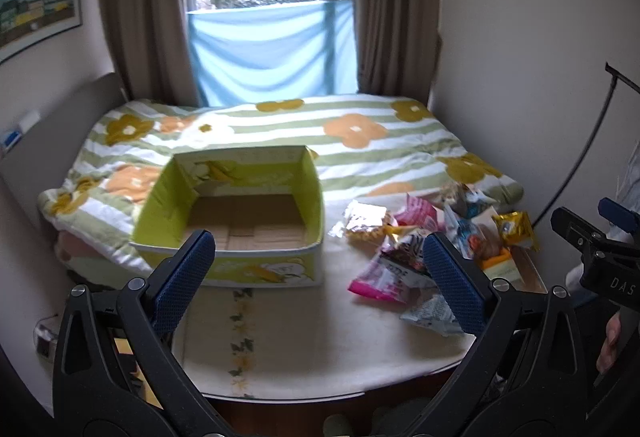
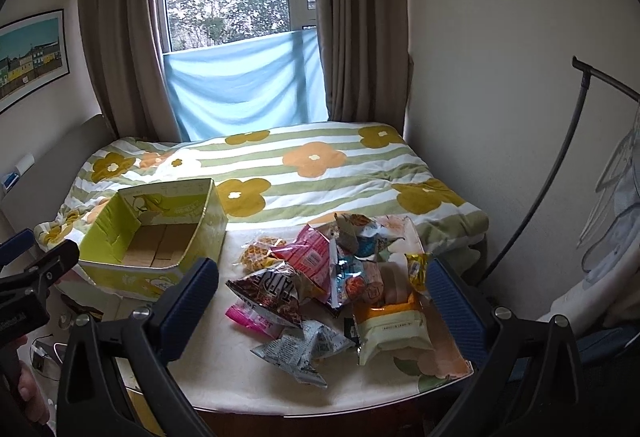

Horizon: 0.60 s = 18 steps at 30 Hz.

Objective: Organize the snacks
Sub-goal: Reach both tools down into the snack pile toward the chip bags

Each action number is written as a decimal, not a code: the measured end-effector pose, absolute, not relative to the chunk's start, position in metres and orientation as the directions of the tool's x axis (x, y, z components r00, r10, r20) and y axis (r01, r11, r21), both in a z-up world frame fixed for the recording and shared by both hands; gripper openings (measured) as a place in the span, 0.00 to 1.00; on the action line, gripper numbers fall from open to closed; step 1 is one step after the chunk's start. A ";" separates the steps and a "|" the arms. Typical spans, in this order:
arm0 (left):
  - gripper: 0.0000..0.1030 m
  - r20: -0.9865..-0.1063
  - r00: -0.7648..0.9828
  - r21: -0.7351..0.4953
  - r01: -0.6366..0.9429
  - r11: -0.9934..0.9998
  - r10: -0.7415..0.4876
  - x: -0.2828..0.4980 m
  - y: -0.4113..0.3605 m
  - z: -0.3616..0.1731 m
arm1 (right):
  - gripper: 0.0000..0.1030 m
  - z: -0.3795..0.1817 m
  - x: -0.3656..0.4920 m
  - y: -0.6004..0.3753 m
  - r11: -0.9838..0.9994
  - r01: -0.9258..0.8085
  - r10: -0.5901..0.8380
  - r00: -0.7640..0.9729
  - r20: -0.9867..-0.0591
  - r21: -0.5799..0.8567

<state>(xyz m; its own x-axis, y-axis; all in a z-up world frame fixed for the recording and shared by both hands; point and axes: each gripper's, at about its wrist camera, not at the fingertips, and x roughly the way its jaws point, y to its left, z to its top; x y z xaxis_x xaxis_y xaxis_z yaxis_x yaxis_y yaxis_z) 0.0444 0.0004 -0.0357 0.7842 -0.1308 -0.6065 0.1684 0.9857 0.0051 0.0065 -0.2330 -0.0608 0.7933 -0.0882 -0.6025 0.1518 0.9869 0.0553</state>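
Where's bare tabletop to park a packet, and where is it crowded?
Bare cloth lies along the table's near edge, and between the green box and the snack pile. The box's floor is free too. Crowded: the pile on the right.

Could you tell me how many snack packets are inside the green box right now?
0. The green box shows only its bare cardboard bottom. Every snack packet in view lies in a pile on the table to the box's right. Both grippers are open and empty.

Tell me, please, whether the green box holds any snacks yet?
Empty. The box shows only its bare cardboard floor in both views; the snacks lie piled on the table beside it.
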 end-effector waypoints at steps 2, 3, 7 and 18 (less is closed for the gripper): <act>1.00 -0.622 0.769 0.003 0.189 0.982 -0.146 0.049 -0.007 -0.044 | 1.00 -0.066 0.007 -0.238 0.985 0.164 -0.097 0.788 -0.608 0.056; 1.00 -0.632 0.760 0.000 0.197 0.980 -0.153 0.053 -0.010 -0.047 | 1.00 -0.070 0.009 -0.241 0.984 0.168 -0.099 0.782 -0.615 0.056; 1.00 -0.667 0.721 -0.015 0.240 0.971 -0.189 0.072 -0.032 -0.062 | 1.00 -0.077 0.021 -0.261 0.982 0.174 -0.087 0.768 -0.634 0.076; 1.00 -0.795 0.579 0.018 0.321 0.947 -0.181 0.151 -0.127 -0.132 | 1.00 -0.133 0.086 -0.339 0.980 0.178 -0.055 0.684 -0.727 0.093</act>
<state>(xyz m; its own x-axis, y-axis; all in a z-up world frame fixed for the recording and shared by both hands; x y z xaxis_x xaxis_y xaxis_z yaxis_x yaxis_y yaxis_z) 0.1512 -0.1267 -0.1320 0.5794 -0.1810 -0.7947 0.3207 0.9470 0.0182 0.0864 -0.3388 -0.1329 0.6840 -0.0550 -0.7274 0.1777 0.9797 0.0930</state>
